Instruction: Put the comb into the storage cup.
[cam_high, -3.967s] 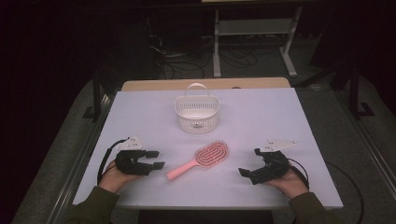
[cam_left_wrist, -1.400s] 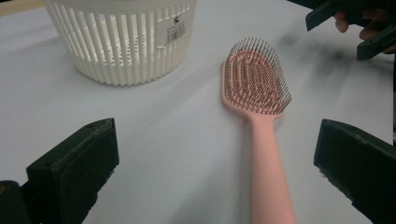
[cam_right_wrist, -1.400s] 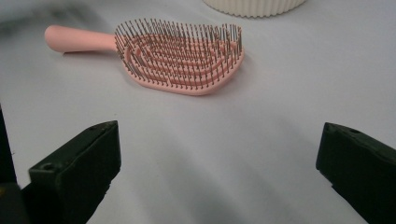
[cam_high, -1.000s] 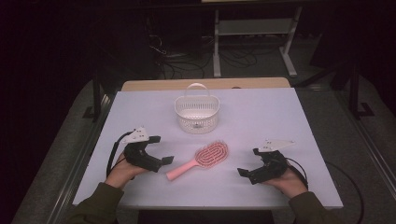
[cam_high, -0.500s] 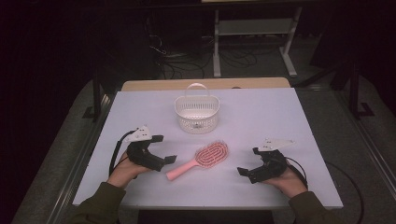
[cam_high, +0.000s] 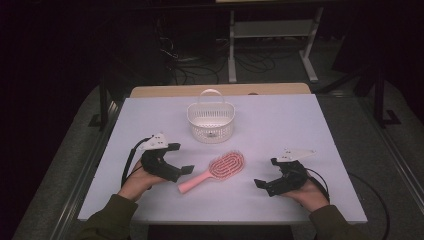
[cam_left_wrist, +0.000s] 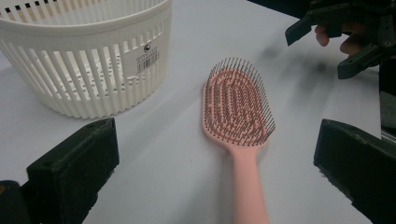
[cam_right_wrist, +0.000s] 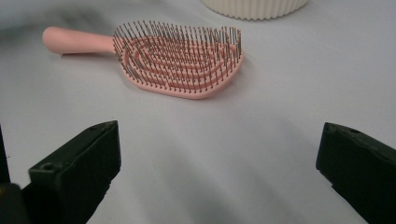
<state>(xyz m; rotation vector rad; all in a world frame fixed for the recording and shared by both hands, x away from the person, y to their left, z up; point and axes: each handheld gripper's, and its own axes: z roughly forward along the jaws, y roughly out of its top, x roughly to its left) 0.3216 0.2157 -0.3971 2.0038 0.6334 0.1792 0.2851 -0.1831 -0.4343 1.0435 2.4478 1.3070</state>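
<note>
I have my left gripper (cam_high: 181, 159) lined up along the handle of the pink plastic paddle hairbrush (cam_high: 216, 171), its jaws spread wide so the handle can pass between them; they touch nothing yet. The brush lies bristles up near the middle of the table, handle end pointing toward my left hand, which is why that hand is the one closing in. My right gripper (cam_high: 265, 173) rests low on the table off to the brush's head side, jaws equally wide and empty (I judge it is simply waiting its turn). Just beyond the brush stands the white slotted plastic basket with a hoop handle (cam_high: 210, 118), upright and apart from it, a likely home for the brush. The pale lavender tabletop (cam_high: 310, 120) is smooth and bare; the room behind is dark, with cables and a metal table frame (cam_high: 272, 35) on the floor.
</note>
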